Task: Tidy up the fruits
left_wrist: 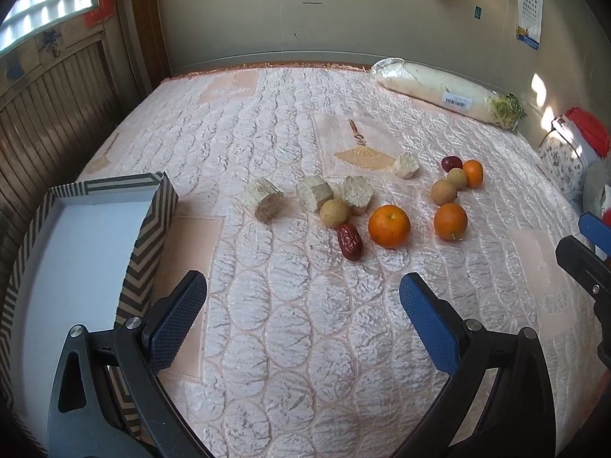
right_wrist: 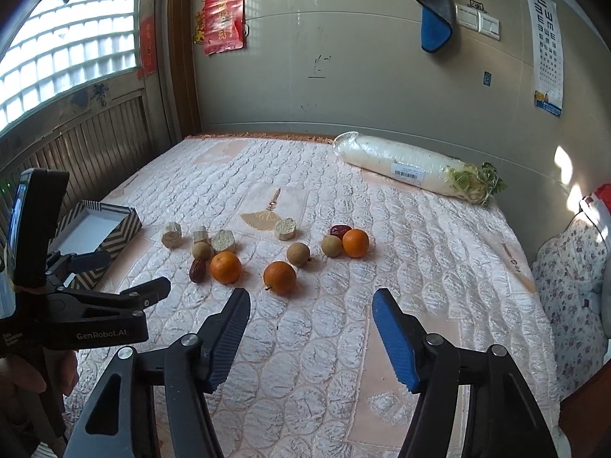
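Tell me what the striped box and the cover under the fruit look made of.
Striped open-top box with white inside: probably printed cardboard, matte, with thin, straight, crisp-edged walls. Pale pink quilted cover: probably satin-like fabric, since it has stitched scallops, fine wrinkles and a soft sheen.

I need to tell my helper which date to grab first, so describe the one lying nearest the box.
From the striped box, look right across the pink quilt to the nearest orange. The wrinkled dark red date lies just left of it, oblong where its neighbours are round.
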